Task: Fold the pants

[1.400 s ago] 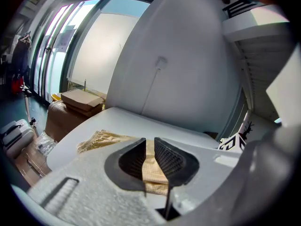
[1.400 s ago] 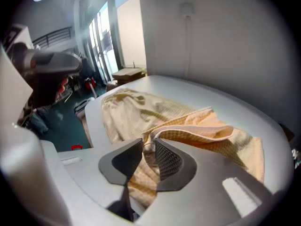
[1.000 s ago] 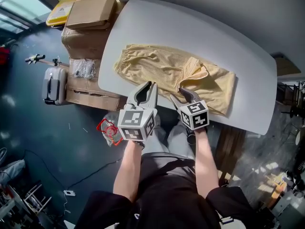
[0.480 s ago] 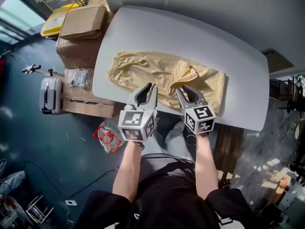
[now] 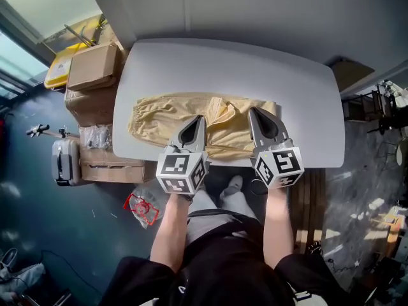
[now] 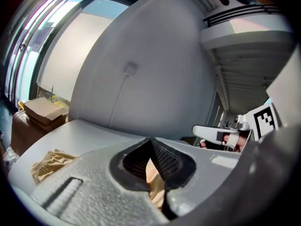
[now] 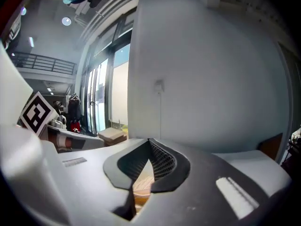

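Since folding calls for the pants (image 5: 153, 116) to lift evenly off the surface (image 5: 306, 101), the left tool (image 5: 198, 118) and the right tool (image 5: 254, 111) each clamp shut on their yellow cloth, side by side.

Daylit room seen from above.
A pale rounded table (image 5: 306, 107) stands by a grey wall (image 5: 255, 11); cardboard boxes (image 5: 89, 69) sit beside it on a dark floor (image 5: 38, 234).

The pants (image 5: 159, 116) lie along the near edge of the table (image 5: 255, 69), with cardboard boxes (image 5: 89, 69) and a suitcase (image 5: 64, 161) to its left.
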A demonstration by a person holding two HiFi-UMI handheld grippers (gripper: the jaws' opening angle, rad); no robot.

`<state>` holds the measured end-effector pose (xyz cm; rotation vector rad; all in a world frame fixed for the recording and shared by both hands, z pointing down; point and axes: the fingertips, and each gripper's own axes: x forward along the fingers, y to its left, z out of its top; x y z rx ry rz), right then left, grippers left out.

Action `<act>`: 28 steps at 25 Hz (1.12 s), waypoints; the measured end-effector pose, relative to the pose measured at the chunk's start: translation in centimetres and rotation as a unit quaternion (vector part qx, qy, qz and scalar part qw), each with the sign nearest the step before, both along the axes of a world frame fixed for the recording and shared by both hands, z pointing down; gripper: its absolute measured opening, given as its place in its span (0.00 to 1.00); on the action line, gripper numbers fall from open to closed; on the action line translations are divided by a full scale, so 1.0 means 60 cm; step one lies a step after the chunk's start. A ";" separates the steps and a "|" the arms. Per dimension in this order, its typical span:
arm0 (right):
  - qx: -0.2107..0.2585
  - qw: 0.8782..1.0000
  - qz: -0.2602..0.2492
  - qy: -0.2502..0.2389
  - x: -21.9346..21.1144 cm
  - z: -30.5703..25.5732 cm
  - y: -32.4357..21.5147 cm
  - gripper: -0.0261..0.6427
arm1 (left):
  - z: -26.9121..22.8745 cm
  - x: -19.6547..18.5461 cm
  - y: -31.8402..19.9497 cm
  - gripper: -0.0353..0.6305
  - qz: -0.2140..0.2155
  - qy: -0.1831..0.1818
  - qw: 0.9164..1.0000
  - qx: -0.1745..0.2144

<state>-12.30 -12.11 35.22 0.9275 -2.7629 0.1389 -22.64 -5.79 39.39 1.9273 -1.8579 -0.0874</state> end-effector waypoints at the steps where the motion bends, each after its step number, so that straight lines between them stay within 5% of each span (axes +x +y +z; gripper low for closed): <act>1: 0.015 1.000 0.009 -0.010 0.012 -0.023 -0.007 0.05 | -0.014 0.008 -0.010 0.06 0.008 -0.005 1.000 0.011; 8: 0.086 0.991 0.068 -0.072 0.105 -0.146 -0.045 0.05 | -0.132 0.069 -0.077 0.06 0.049 -0.046 0.994 0.087; 15: 0.099 0.981 0.124 -0.110 0.198 -0.205 -0.082 0.05 | -0.224 0.125 -0.121 0.06 0.069 -0.068 0.985 0.141; 25: 0.093 0.982 0.123 -0.106 0.229 -0.184 -0.106 0.05 | -0.213 0.164 -0.156 0.06 0.078 -0.059 0.986 0.133; 28: 0.076 0.984 0.123 -0.105 0.240 -0.163 -0.114 0.14 | -0.197 0.183 -0.165 0.06 0.091 -0.060 0.987 0.122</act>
